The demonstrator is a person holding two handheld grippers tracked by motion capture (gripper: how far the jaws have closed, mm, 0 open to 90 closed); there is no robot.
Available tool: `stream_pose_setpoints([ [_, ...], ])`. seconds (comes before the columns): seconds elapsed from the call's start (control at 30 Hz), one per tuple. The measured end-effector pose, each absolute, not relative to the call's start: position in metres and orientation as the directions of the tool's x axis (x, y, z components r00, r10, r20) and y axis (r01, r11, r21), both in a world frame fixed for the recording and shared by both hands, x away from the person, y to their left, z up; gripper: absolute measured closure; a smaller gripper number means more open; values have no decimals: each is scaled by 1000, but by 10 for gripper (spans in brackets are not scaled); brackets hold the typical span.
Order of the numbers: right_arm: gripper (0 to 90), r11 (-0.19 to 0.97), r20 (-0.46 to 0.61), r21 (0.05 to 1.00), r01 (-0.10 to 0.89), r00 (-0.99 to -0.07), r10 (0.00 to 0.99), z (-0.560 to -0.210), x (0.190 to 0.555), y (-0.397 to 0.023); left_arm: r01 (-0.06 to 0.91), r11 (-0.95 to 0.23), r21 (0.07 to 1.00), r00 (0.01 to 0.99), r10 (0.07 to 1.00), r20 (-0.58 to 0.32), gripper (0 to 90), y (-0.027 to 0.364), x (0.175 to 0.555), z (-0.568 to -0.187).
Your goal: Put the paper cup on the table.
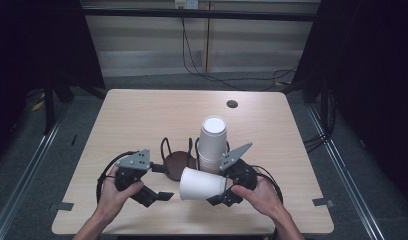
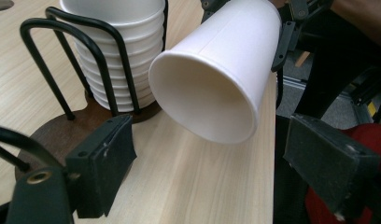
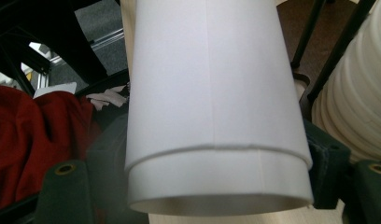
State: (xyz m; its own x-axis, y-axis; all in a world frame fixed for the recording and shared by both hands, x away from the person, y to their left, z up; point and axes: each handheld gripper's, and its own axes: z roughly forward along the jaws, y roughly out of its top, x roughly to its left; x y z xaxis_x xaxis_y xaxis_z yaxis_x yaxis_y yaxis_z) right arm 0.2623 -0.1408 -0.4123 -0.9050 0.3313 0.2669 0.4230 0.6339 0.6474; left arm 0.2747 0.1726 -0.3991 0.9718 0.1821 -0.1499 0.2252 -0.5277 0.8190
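Observation:
A white paper cup (image 1: 202, 184) lies on its side in the air just above the table, its mouth (image 2: 202, 100) facing my left gripper. My right gripper (image 1: 221, 191) is shut on the cup's base end, and its jaws press both sides of the cup (image 3: 212, 93). My left gripper (image 1: 159, 196) is to the left of the cup's mouth, a little apart from it. It is open with nothing between its jaws (image 2: 216, 172). A tall stack of white cups (image 1: 212, 142) stands upright in a black wire holder (image 2: 62, 60) on a round brown base (image 1: 178, 164).
The wooden table (image 1: 142, 115) has a dark round hole (image 1: 232, 104) near its far edge. The cup stack (image 3: 356, 102) is close beside the held cup. A red cloth (image 3: 30, 130) lies below the table edge. Cables trail on the floor behind.

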Motion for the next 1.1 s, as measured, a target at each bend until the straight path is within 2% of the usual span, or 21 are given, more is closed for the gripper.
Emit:
stream_pose_setpoints([
  [0.37, 252, 534, 269, 744, 401, -912, 310, -410, 263, -144, 262, -455, 851, 963, 186, -197, 157, 181, 274, -402],
  [0.6, 251, 508, 275, 773, 379, -923, 270, -410, 261, -143, 272, -405, 873, 960, 180, -216, 158, 185, 272, -403],
  [1.0, 250, 404, 282, 842, 358, -930, 236, -409, 260, -146, 254, -351, 901, 965, 151, -213, 154, 175, 261, -394],
  [1.1, 250, 381, 284, 856, 350, -933, 220, -408, 259, -144, 250, -300, 921, 965, 159, -211, 157, 175, 260, -393],
])
